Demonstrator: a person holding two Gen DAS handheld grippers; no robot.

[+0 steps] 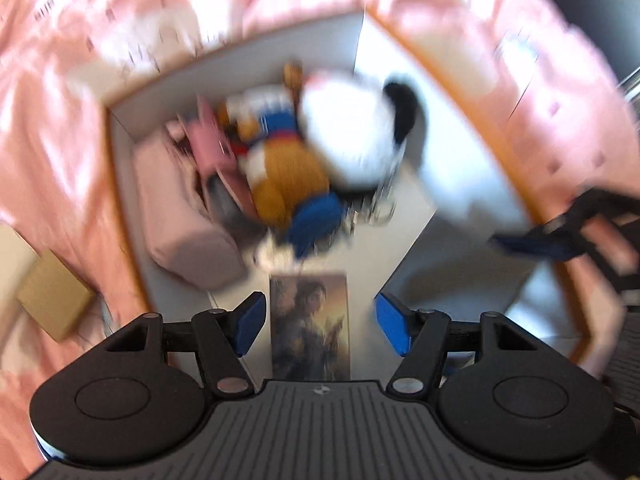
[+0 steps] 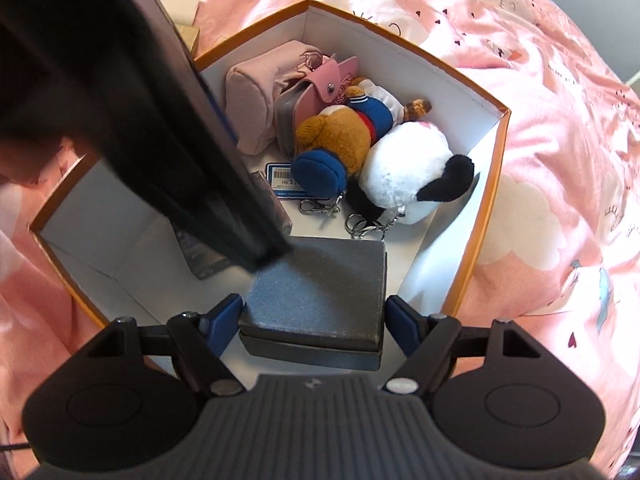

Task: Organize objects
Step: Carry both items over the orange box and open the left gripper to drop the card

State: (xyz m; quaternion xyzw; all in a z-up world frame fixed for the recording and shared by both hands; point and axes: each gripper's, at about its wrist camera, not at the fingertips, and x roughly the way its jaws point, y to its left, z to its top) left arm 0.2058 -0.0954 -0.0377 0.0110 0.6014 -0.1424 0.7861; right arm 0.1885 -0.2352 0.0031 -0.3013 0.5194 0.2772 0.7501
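An orange-rimmed box (image 2: 492, 184) with white walls sits on the pink bed. Inside lie a pink pouch (image 2: 250, 96), a pink wallet (image 2: 316, 92), a brown bear plush (image 2: 340, 128) and a white-and-black plush (image 2: 408, 172) with key rings. My right gripper (image 2: 314, 320) is shut on a dark grey square box (image 2: 320, 292) held over the orange box's near end. My left gripper (image 1: 318, 320) is open, with a picture-cover case (image 1: 308, 324) lying between and below its fingers in the box. The left wrist view is blurred. The right gripper shows at its right edge (image 1: 560, 236).
Pink patterned bedding (image 2: 540, 140) surrounds the box. A brown cardboard box (image 1: 52, 296) lies on the bed left of it. The left gripper's dark arm (image 2: 120, 100) crosses the right wrist view's upper left and hides part of the box. A barcode tag (image 2: 284, 180) lies on the box floor.
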